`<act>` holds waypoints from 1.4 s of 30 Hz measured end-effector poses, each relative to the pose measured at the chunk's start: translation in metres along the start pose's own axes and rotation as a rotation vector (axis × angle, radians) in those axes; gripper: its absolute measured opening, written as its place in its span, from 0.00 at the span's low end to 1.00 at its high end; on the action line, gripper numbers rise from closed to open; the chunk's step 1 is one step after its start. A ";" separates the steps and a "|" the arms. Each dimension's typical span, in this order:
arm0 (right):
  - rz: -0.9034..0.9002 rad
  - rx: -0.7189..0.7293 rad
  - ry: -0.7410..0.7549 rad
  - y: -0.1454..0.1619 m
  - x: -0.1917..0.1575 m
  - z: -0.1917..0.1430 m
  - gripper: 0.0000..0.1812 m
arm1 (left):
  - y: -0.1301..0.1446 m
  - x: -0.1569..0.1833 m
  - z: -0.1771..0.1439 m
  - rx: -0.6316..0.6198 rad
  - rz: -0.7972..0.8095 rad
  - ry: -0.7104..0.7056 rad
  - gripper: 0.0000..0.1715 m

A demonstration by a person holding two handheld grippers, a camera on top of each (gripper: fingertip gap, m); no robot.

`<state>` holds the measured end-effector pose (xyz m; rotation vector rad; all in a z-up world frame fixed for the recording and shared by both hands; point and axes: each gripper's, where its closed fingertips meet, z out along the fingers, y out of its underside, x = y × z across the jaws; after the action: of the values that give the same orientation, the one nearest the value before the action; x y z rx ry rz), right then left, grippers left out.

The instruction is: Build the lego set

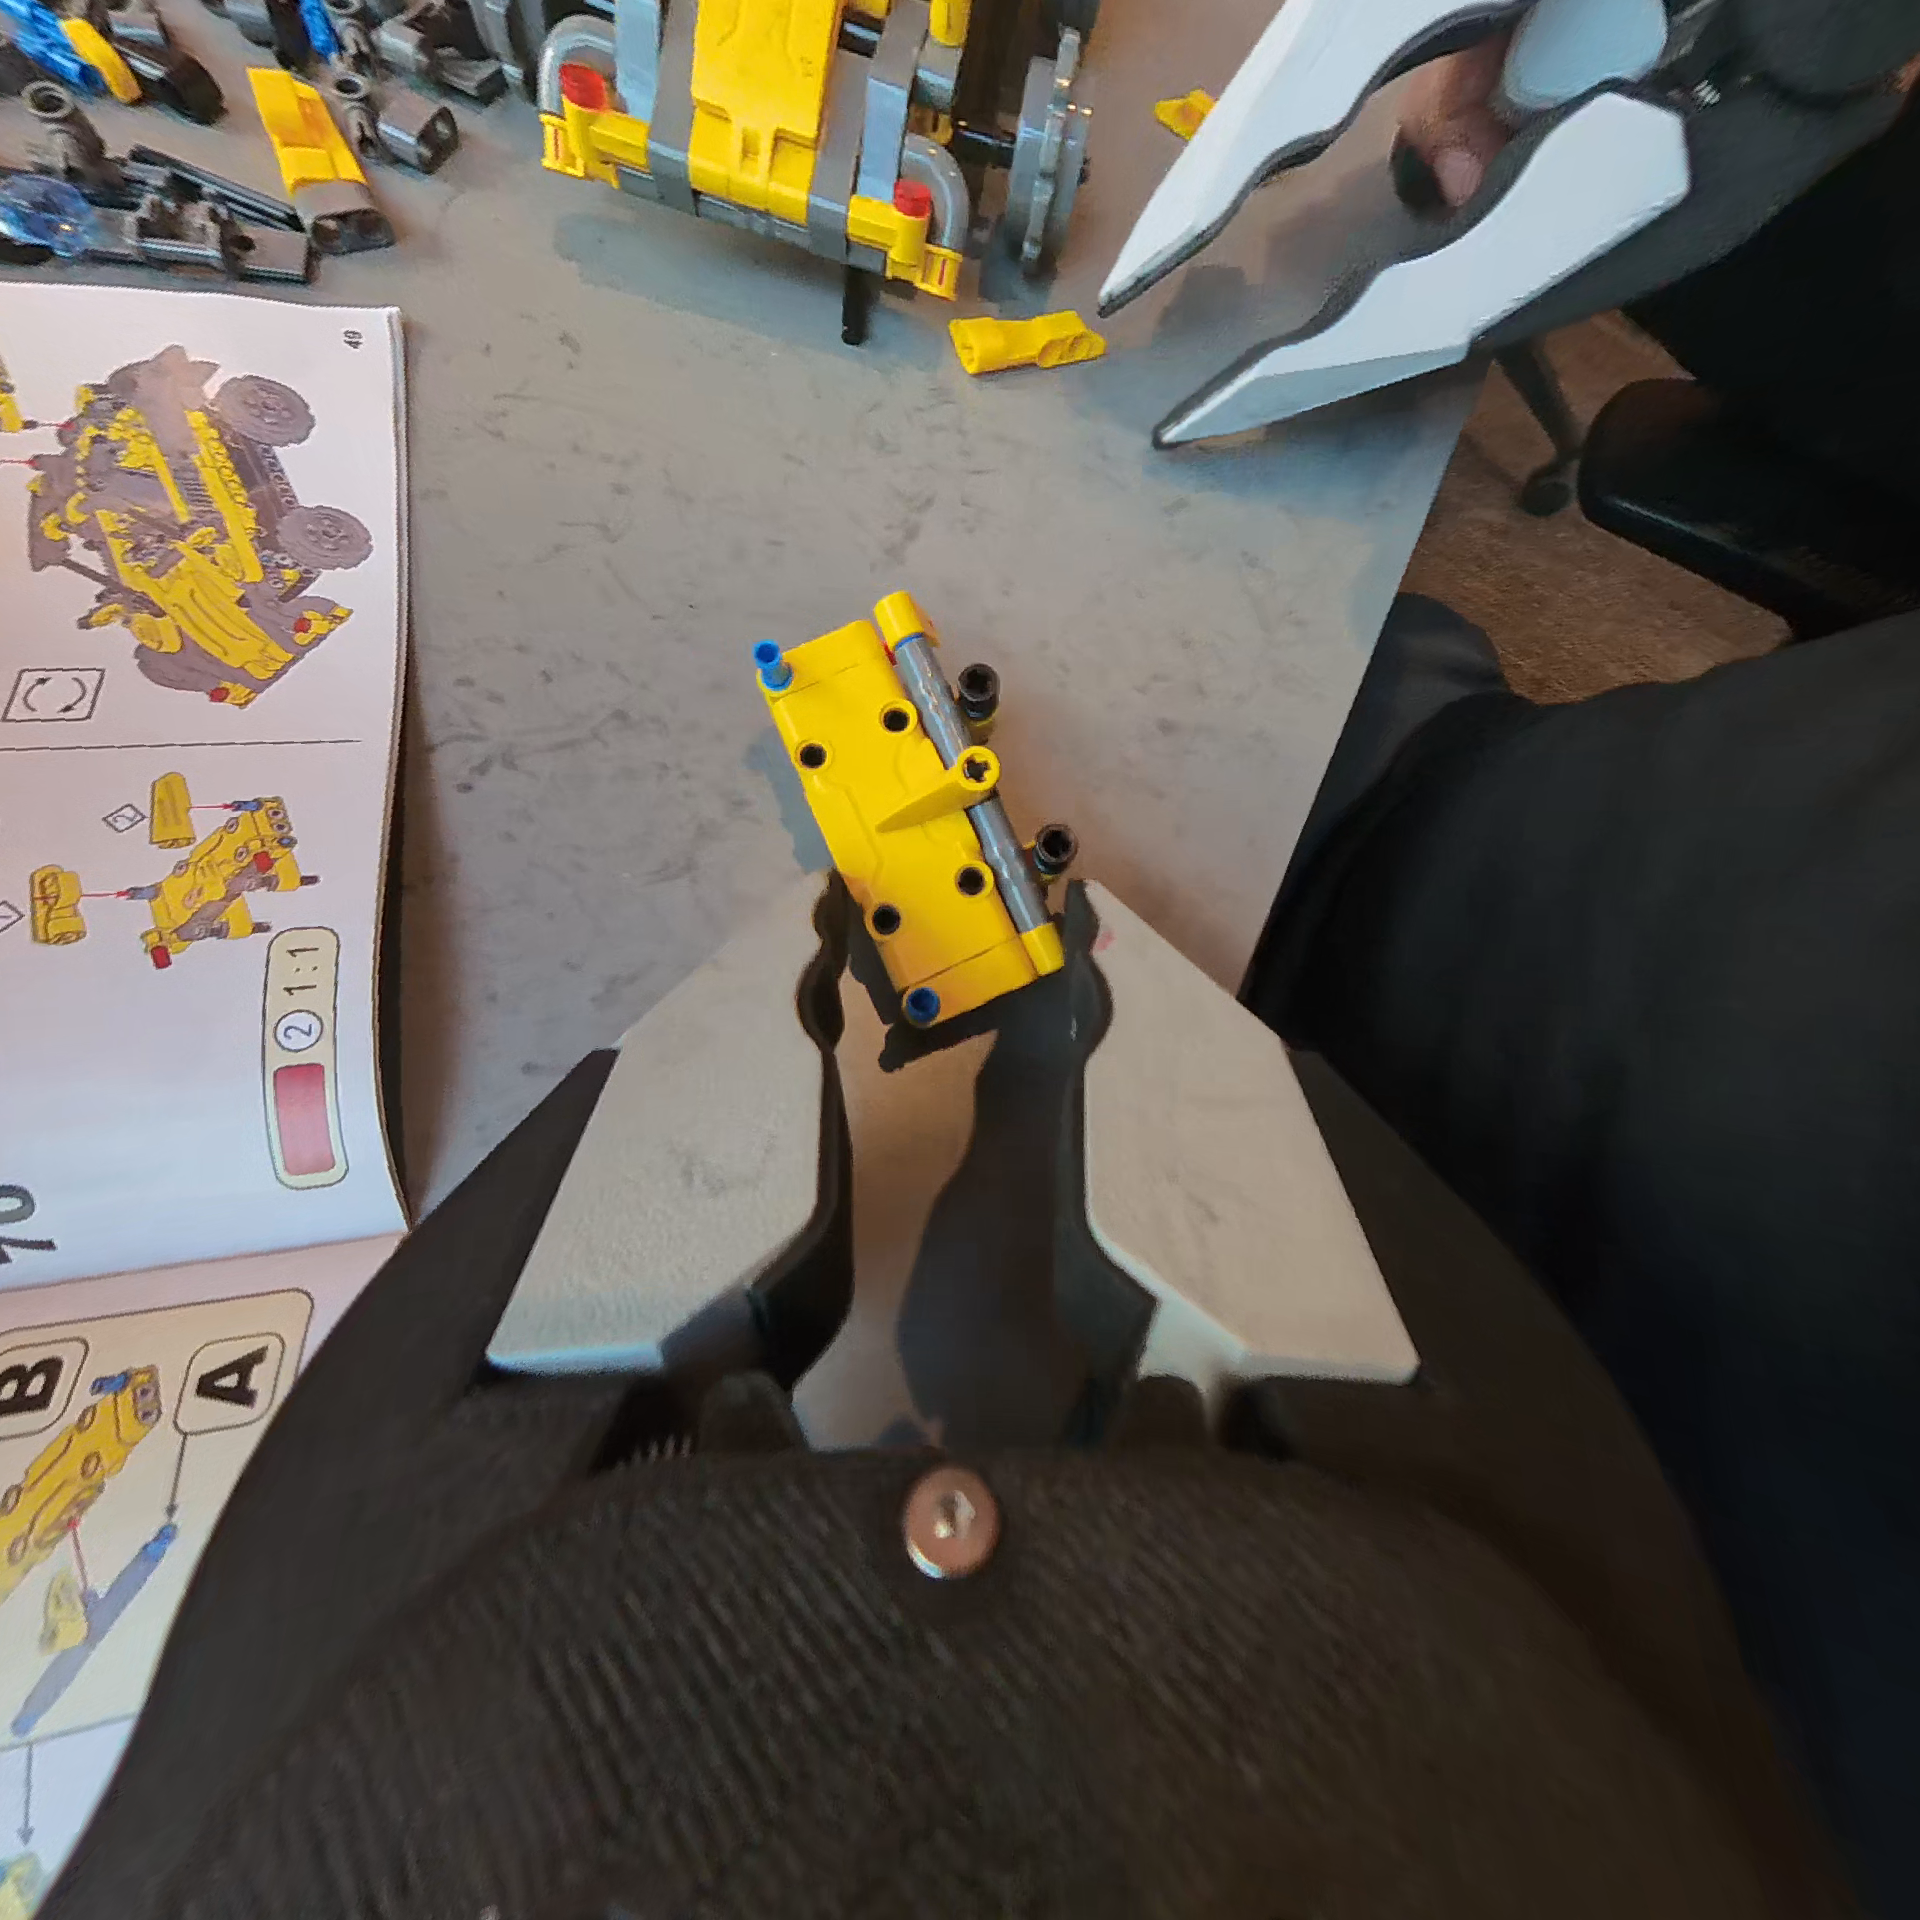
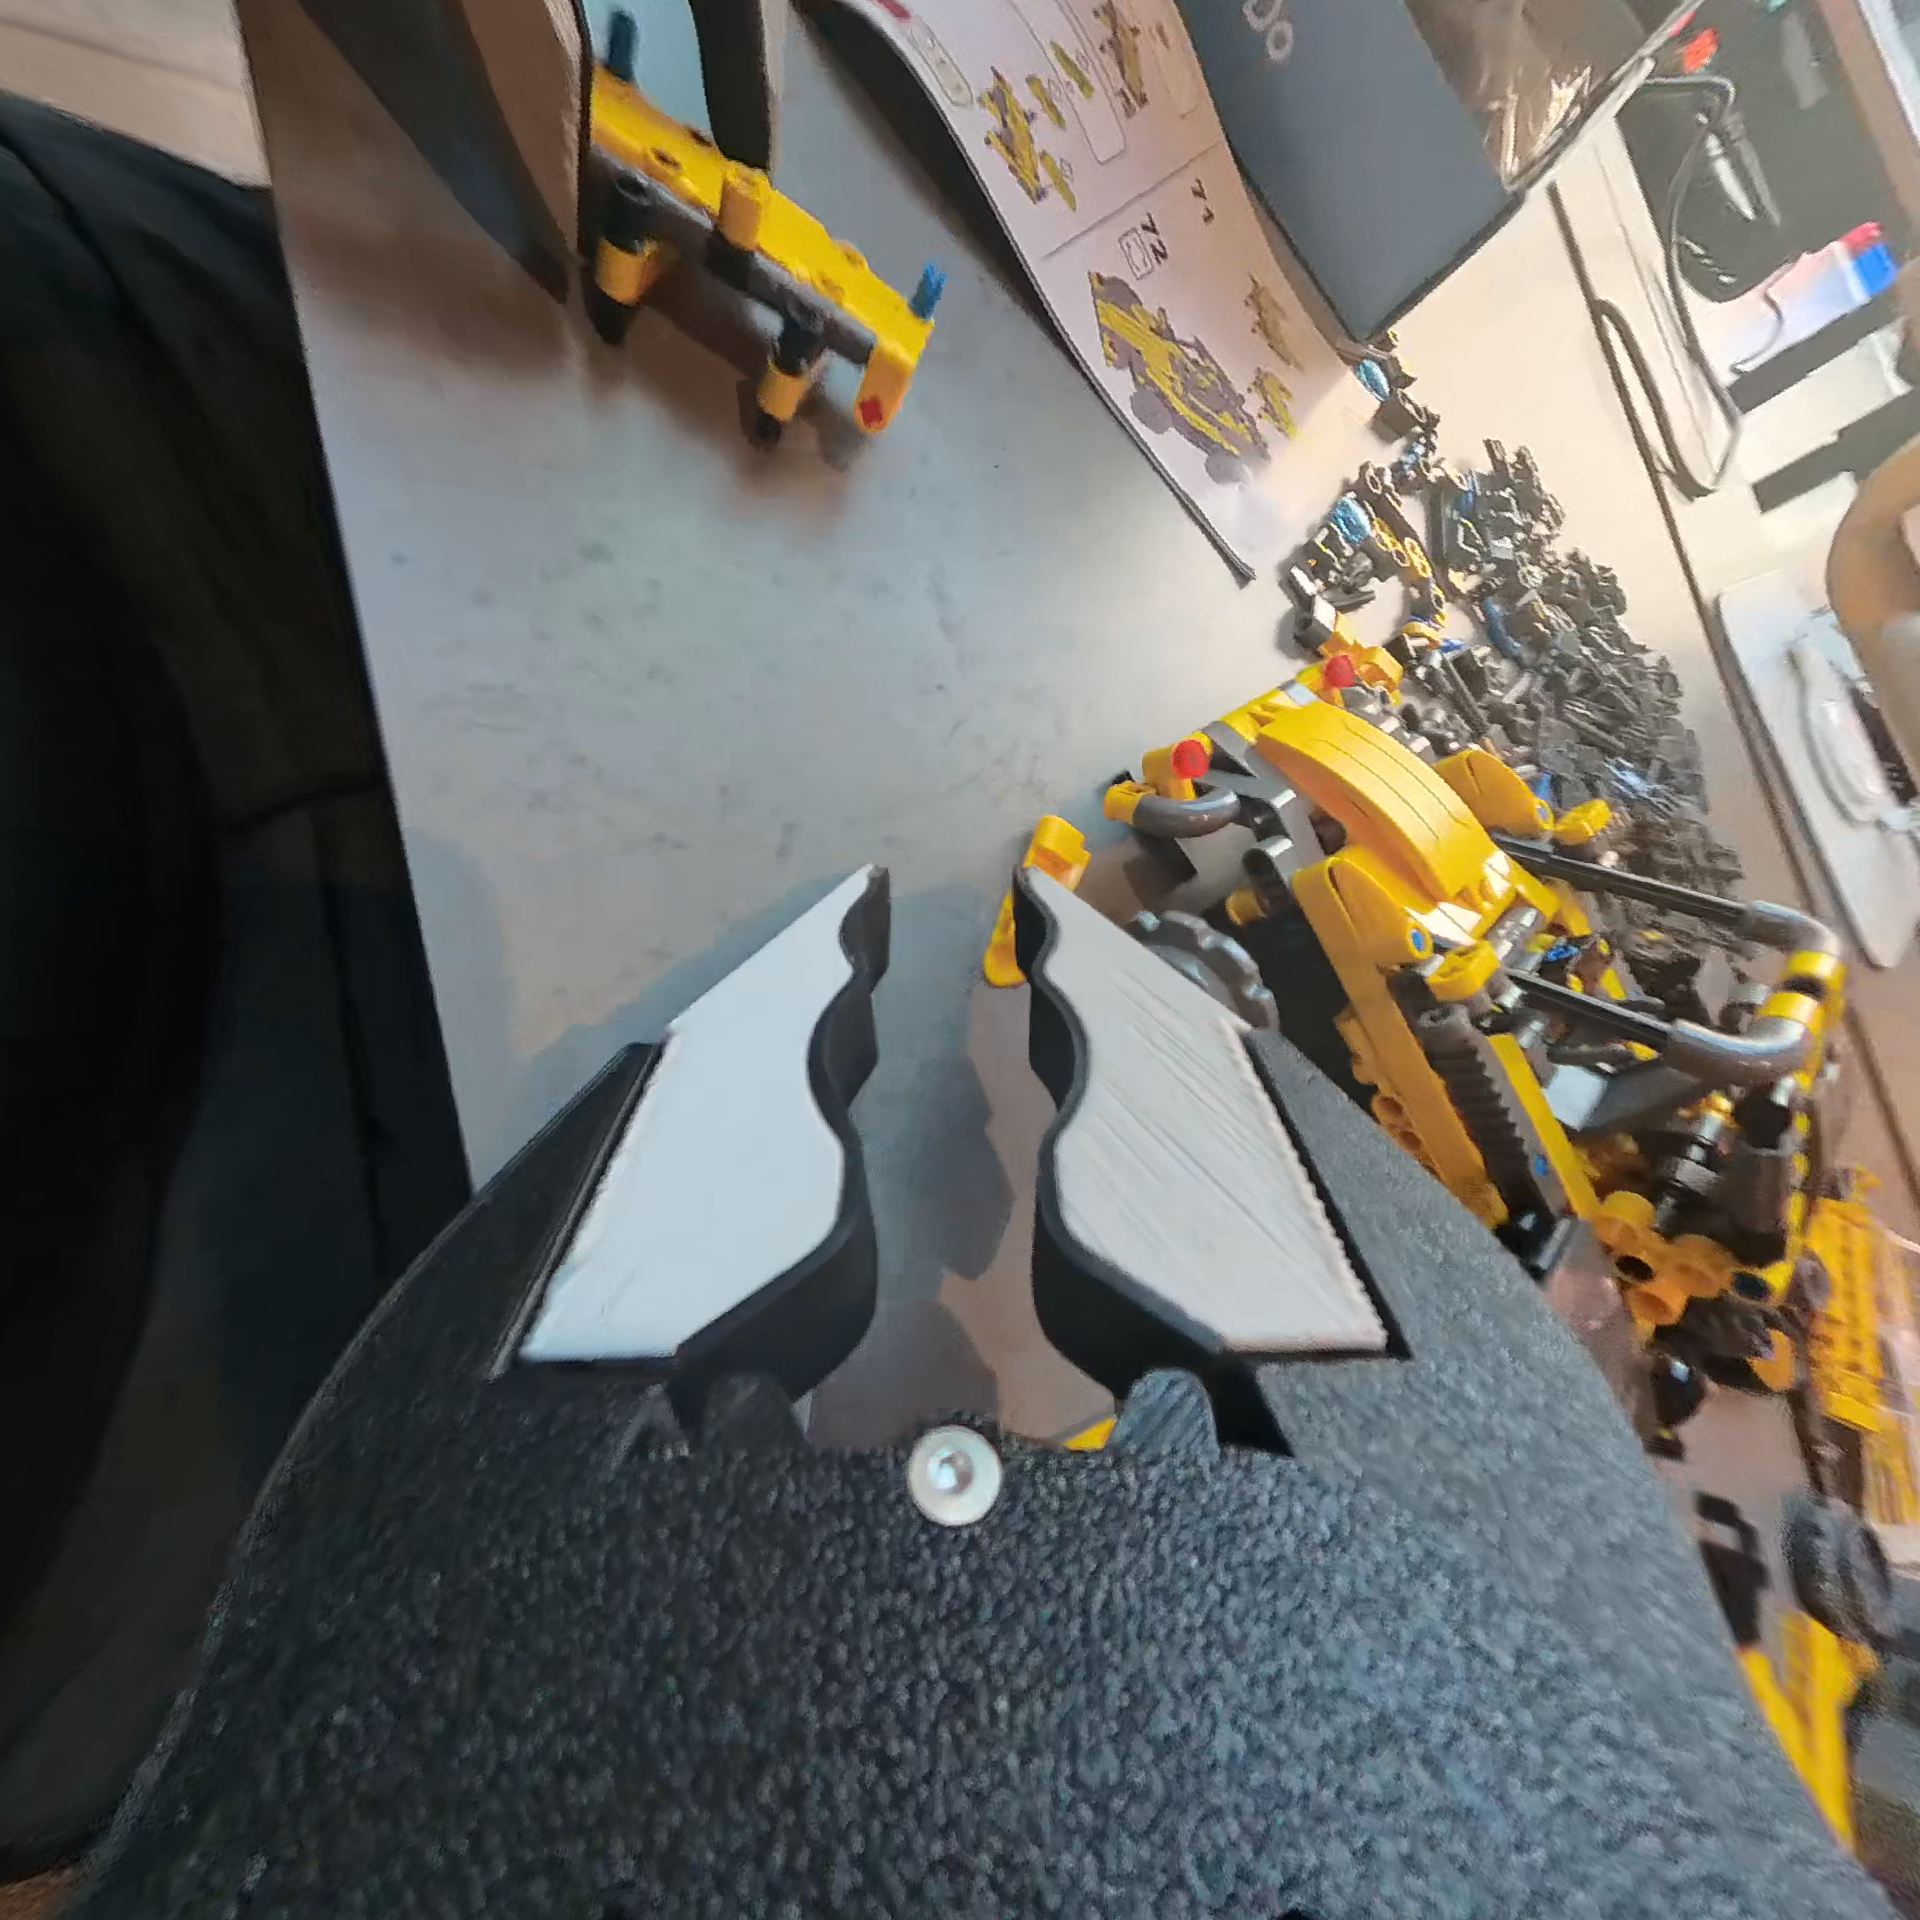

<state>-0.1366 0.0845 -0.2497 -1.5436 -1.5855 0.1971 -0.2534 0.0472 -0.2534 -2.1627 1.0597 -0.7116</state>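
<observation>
Left gripper (image 1: pixel 951 935) clamping the near end of a yellow plastic brick block with grey axle and blue pins (image 1: pixel 914 821), holding it over the grey tabletop (image 1: pixel 623 499). Right gripper (image 2: pixel 951 894) hovering with fingers apart, empty, tips beside a half-built yellow and grey brick vehicle (image 2: pixel 1455 935). Open instruction booklet (image 1: pixel 197 727) lying alongside.

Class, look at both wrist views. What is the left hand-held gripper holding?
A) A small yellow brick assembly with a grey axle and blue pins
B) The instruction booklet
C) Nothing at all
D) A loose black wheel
A: the left hand-held gripper has its fingertips closed on the near end of the small yellow brick assembly, above the grey table; the right hand-held gripper is open and empty.
</observation>
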 end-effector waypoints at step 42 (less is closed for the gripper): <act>0.326 -0.032 -0.552 -0.067 -0.034 0.032 0.08 | 0.018 0.022 -0.011 -0.052 0.127 0.049 0.38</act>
<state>-0.2129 0.0550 -0.2411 -1.8720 -1.7344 0.8421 -0.2581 0.0170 -0.2548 -2.1093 1.2419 -0.6877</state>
